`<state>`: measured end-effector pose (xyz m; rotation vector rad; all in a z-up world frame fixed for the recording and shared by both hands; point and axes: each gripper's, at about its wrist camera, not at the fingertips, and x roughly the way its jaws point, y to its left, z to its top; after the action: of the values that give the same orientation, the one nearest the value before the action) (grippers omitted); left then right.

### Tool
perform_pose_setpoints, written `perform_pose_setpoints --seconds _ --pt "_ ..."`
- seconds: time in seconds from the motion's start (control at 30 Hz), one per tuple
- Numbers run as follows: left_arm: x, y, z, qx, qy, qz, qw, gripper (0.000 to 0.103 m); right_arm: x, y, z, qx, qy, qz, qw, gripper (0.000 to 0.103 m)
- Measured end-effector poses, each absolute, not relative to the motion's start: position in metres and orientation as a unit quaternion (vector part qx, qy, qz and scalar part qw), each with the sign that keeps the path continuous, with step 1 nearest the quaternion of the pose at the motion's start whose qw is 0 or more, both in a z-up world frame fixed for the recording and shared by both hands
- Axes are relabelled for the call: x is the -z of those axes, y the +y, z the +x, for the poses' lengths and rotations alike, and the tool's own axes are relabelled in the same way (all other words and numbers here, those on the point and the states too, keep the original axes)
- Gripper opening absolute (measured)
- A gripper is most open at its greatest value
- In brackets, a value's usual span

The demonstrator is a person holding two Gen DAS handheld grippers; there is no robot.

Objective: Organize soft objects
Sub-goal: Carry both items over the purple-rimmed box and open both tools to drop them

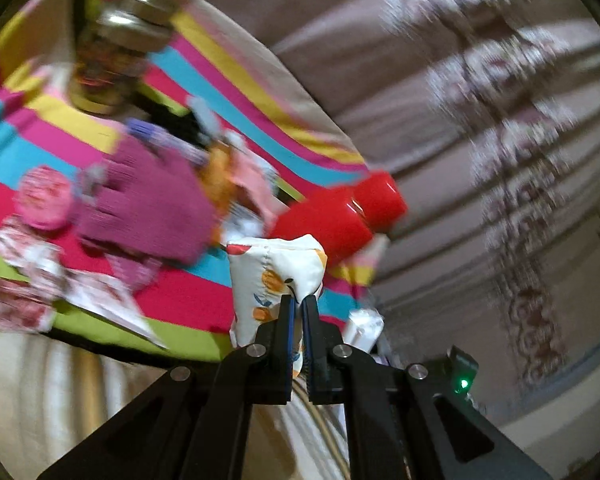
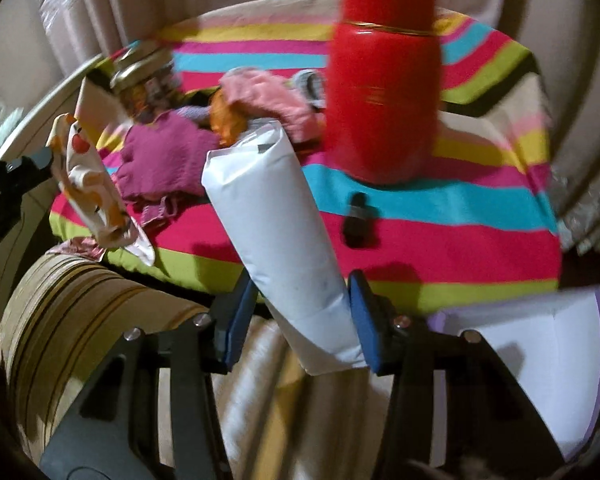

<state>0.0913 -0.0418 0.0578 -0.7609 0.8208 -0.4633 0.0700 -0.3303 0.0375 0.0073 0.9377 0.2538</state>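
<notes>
The left gripper (image 1: 299,300) pinches a fruit-print pouch (image 1: 276,272) by a thin fold, lifted off the striped cloth (image 1: 188,304). The right gripper (image 2: 302,296) squeezes a white pack (image 2: 276,220) near its lower end, above the cloth's front edge. Both frames are blurred. The pouch could slide out of so narrow a hold. The pack leans far out past the jaws, so it could pivot, slip free, or knock the red flask (image 2: 382,92) standing just behind it.
</notes>
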Motion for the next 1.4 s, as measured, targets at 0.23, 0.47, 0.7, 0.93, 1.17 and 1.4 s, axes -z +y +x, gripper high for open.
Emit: perform_pose_setpoints --seconds 0.23,0.47,0.7,0.93,1.17,1.4 --pt "-0.07 -0.139 0.084 0.303 0.418 -0.308 0.799 0.004 -0.054 -0.406 0.035 -0.043 0.432 0.051 0.899 0.05" --pt "-0.07 -0.24 0.069 0.374 0.458 -0.252 0.766 0.004 -0.06 -0.47 -0.004 0.041 0.421 0.076 0.903 0.05" --pt "-0.056 -0.318 0.064 0.412 0.521 -0.183 0.725 0.007 -0.063 -0.512 -0.027 0.105 0.421 0.091 0.896 0.052" --pt "-0.059 -0.3 0.066 0.368 0.513 -0.167 0.757 0.062 -0.065 -0.516 -0.03 0.124 0.413 0.094 0.897 0.068" --pt "-0.071 -0.239 0.072 0.278 0.459 -0.161 0.829 0.067 -0.069 -0.491 -0.024 0.107 0.412 0.086 0.901 0.07" --pt "-0.066 -0.152 0.07 0.168 0.437 -0.125 0.875 0.067 -0.076 -0.451 -0.011 0.072 0.407 0.065 0.908 0.073"
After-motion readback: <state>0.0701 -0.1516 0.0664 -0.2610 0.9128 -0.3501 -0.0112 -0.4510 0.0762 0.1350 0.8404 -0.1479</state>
